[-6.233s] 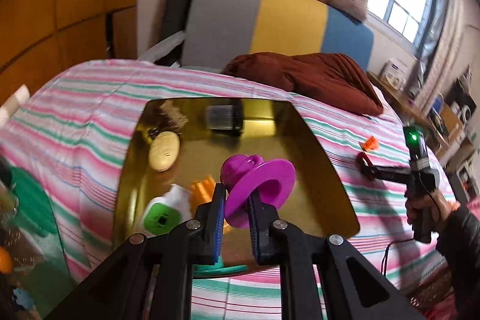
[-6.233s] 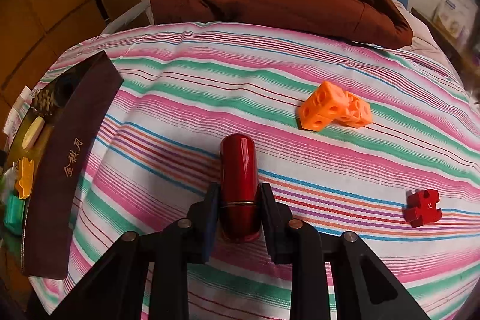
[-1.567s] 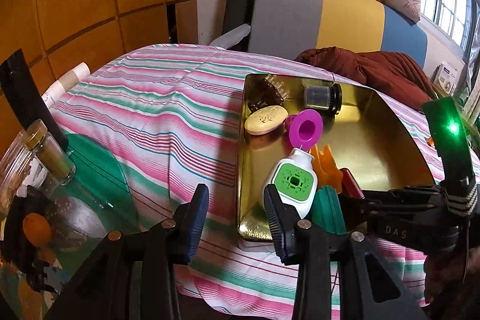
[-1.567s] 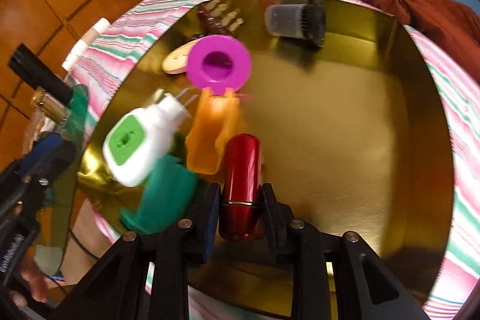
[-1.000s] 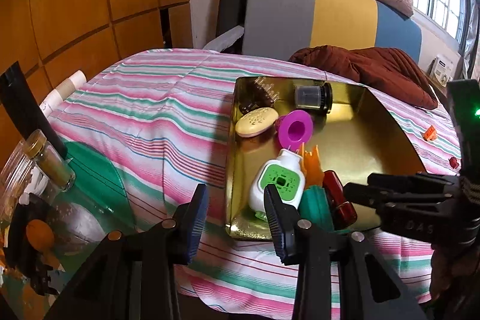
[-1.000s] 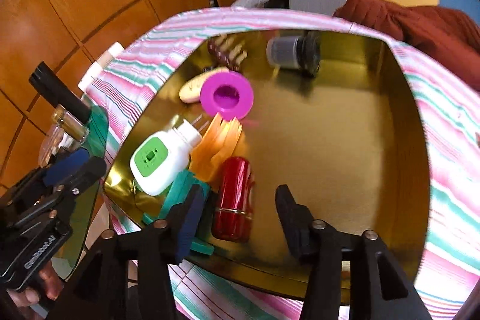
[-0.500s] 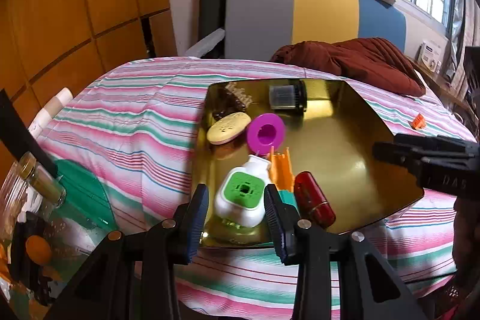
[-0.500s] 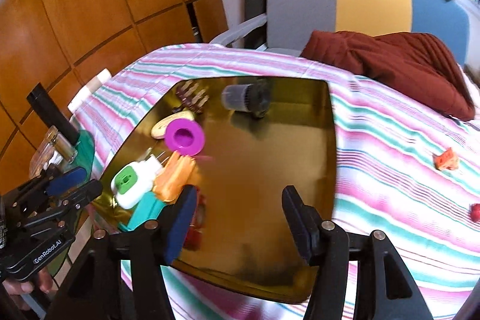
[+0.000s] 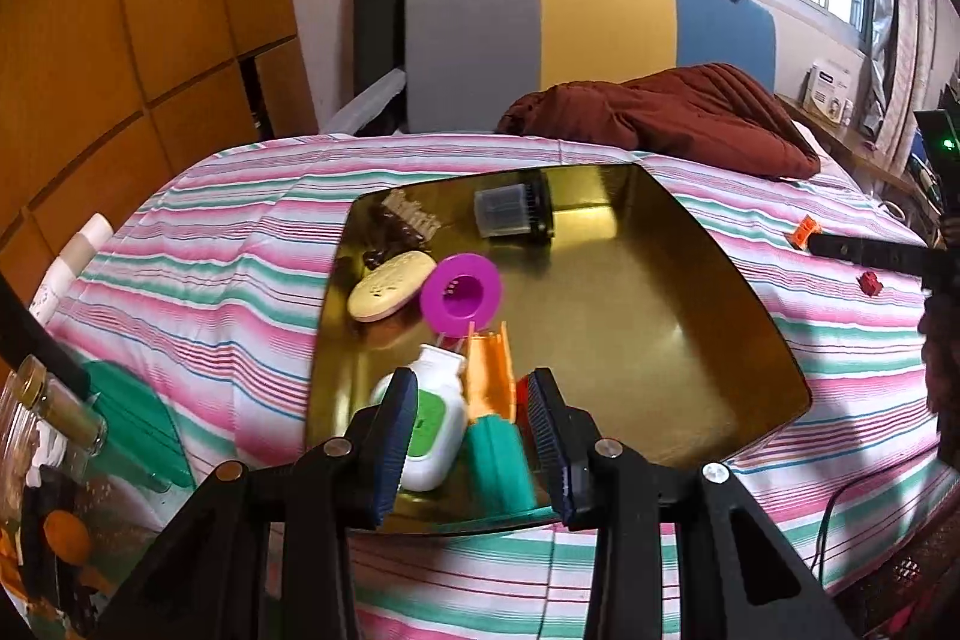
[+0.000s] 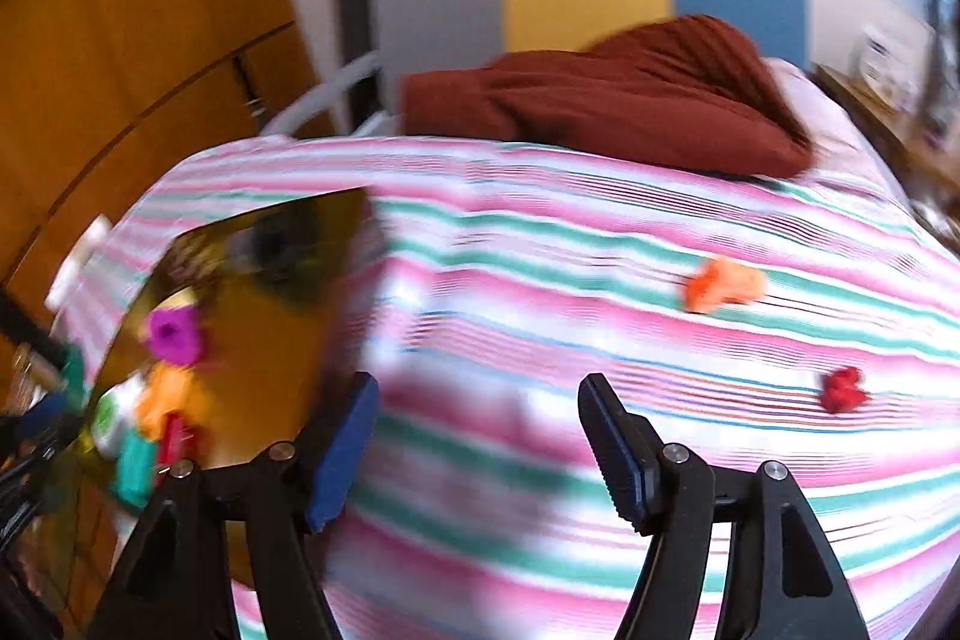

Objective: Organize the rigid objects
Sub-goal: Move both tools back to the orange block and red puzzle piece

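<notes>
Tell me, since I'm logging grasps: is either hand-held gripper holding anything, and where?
Nothing is held: left hand-held gripper and right hand-held gripper both stand open, empty.

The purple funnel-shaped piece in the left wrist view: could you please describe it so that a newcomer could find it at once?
On the striped bedspread lies a gold tray. The purple piece sits in its left half, beside the cream oval soap. It alone is a bright purple disc with a round hole in the middle.
</notes>
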`<state>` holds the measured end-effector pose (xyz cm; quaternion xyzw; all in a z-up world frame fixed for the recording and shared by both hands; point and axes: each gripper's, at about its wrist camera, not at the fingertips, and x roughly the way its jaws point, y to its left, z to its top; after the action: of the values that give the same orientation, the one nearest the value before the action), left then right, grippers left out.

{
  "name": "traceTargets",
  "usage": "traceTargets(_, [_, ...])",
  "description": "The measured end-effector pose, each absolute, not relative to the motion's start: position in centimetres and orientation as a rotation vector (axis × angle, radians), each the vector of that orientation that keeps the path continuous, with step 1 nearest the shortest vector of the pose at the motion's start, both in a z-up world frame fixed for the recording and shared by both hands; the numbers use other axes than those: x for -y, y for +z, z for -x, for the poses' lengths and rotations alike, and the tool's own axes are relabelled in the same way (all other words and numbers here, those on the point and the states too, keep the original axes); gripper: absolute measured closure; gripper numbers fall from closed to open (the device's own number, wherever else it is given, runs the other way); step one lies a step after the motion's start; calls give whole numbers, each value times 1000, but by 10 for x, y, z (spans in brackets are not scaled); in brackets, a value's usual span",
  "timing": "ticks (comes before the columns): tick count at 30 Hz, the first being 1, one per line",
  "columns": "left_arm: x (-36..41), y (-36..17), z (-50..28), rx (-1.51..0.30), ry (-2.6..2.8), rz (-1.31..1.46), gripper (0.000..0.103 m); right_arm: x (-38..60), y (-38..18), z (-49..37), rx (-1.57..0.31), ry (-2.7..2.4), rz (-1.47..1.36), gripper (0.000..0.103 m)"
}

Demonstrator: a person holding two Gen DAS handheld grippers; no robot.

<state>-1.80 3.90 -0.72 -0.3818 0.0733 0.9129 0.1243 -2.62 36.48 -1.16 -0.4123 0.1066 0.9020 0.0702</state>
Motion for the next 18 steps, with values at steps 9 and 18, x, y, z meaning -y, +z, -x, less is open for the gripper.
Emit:
traceTargets(9, [-39, -13, 21, -183, 2667, 1147, 65, -541, -23, -13, -630, 2368, 933, 28])
traceTargets(18, [-74, -2, 25, -197, 2606, 1129, 65, -609, -54, -42, -975, 2157, 863, 30])
